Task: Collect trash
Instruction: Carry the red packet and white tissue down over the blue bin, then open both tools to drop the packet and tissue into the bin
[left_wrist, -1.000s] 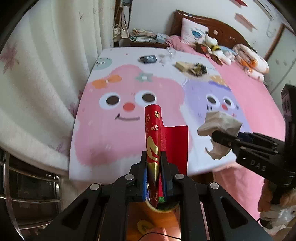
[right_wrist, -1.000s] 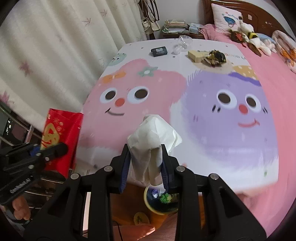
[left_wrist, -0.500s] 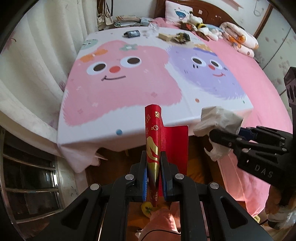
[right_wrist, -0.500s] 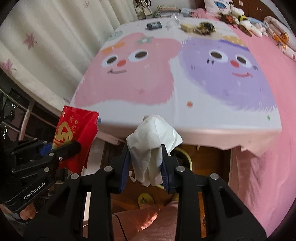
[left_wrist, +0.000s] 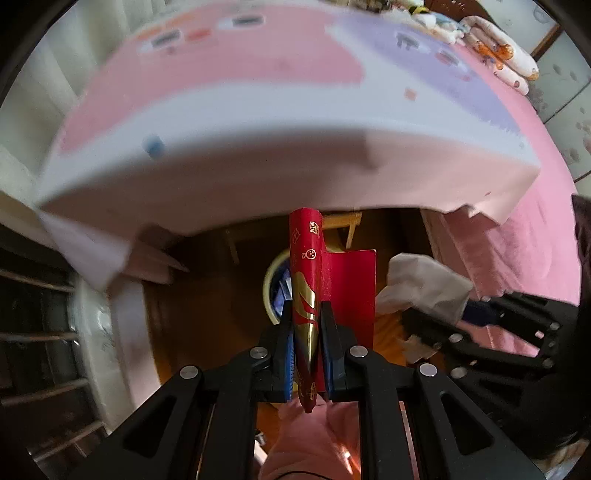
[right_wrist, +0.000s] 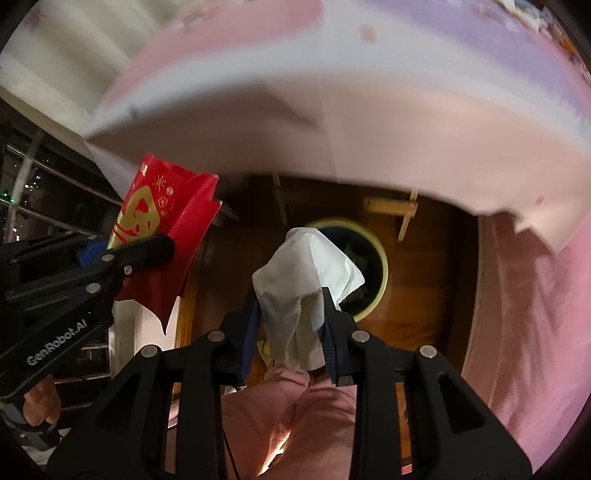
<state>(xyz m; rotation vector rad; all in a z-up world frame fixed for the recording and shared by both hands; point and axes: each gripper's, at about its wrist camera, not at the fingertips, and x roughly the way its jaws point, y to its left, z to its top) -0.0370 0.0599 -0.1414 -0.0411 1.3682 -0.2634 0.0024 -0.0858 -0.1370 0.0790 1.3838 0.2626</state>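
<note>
You are clamping a red envelope (left_wrist: 308, 291) with gold print between the fingers of your left gripper (left_wrist: 307, 332), and your right gripper (right_wrist: 291, 321) is pinching a crumpled white tissue (right_wrist: 306, 280). Both pieces are hanging in the air past the near edge of the bed (left_wrist: 258, 155), over the wooden floor (right_wrist: 417, 295). A round bin (right_wrist: 382, 273) with a pale rim is sitting on that floor just behind the tissue, partly hidden by it.
</note>
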